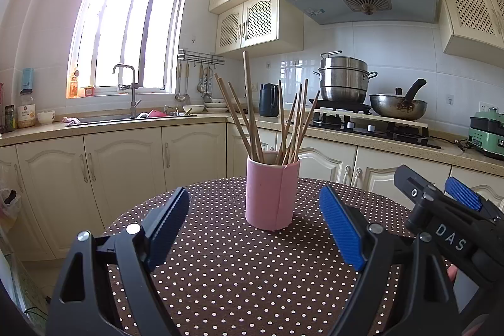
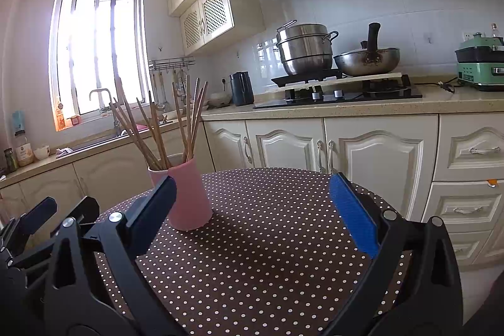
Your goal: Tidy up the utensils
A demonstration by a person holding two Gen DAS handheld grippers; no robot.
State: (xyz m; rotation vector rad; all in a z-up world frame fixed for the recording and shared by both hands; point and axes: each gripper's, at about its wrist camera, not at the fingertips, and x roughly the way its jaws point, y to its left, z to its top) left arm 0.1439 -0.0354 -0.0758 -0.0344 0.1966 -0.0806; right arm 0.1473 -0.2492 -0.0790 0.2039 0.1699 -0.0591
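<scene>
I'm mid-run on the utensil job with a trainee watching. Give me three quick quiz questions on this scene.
1. True or false: the left gripper holds the pink cup.
2. What do the chopsticks stand in?
3. The right gripper is: A open, B shut on a chopstick.

Key: 1 false, its jaws are open and short of the cup. 2 the pink cup, upright on the dotted tablecloth. 3 A.

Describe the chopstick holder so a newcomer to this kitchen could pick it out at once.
Find the round table with the brown, white-dotted cloth, in front of the cream cabinets. Toward its far side stands a pink cylindrical cup, upright, with a bundle of wooden chopsticks fanning out of its top. It is the only thing standing on the cloth, and the only pink container with sticks in it.
</scene>
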